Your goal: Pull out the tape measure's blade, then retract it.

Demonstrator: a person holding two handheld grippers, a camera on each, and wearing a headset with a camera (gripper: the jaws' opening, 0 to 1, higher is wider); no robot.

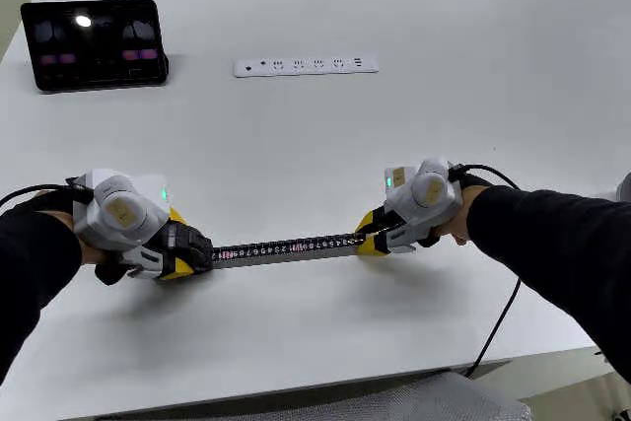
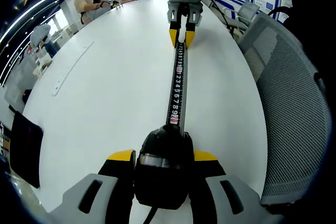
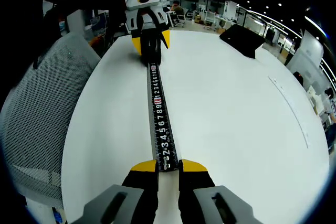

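Stretching across the lower middle of the head view, the tape measure's blade runs low over the white tabletop, taut between two hand-held grippers; whether it touches the surface cannot be told. The left hand-held gripper, at lower left, is clamped on the black tape measure case, one yellow-tipped jaw on either side of the housing, apparently to anchor it against the pull. The right hand-held gripper is closed on the blade's free end, pinching the strip by its lowest numerals, which looks like the grip that does the drawing out. The pull seems well advanced; retraction is not yet done. Counted: one tape measure, two hand-held grippers, one white power strip at upper centre and one dark tablet-like device at upper left, both well apart from the work.
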